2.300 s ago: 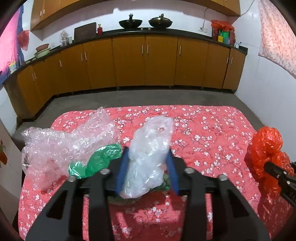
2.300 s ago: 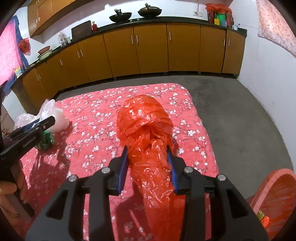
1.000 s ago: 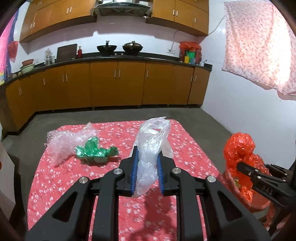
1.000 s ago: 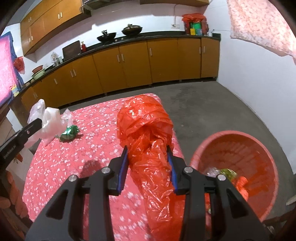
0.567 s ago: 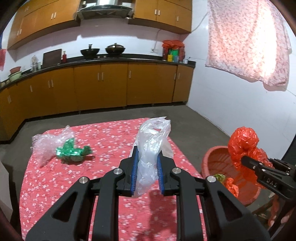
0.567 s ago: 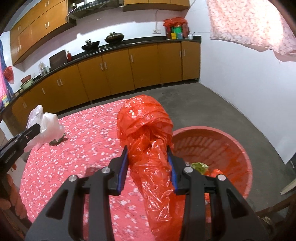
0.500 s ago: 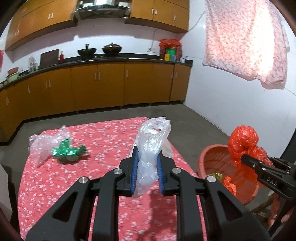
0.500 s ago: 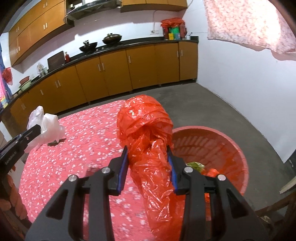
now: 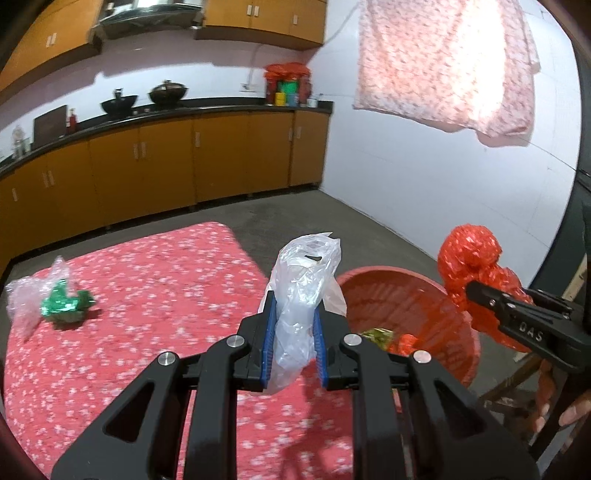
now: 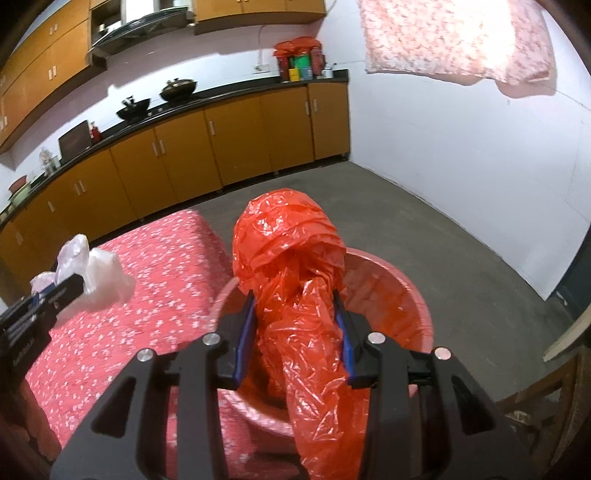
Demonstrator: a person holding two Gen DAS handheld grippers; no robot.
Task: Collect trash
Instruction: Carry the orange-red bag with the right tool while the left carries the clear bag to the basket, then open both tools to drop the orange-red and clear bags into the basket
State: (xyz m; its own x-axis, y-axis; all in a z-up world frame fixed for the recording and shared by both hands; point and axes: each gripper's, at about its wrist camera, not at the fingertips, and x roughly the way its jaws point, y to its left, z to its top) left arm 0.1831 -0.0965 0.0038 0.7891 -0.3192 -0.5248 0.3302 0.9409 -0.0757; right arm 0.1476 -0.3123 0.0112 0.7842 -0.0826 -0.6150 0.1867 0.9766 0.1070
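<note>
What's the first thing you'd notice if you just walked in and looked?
The crinkly orange bag clamped in the right gripper, over the red tub beside the table. Next, the clear bag pinched in the left gripper, above the flowery red tablecloth.

Home kitchen. Long run of orange-brown base cabinets [image 9: 166, 162] under a dark countertop [image 9: 207, 107], matching wall cabinets [image 9: 258, 16] above, range hood [image 9: 147, 18] over two black woks [image 9: 146, 98]. Jars and containers [image 9: 288, 88] in the counter's corner. Bare grey concrete floor [image 10: 424, 229], white walls, floral cloth [image 9: 447, 62] hung on one. Table in red flowered cloth [image 9: 166, 280], red plastic tub [image 9: 402, 295] beside it.
</note>
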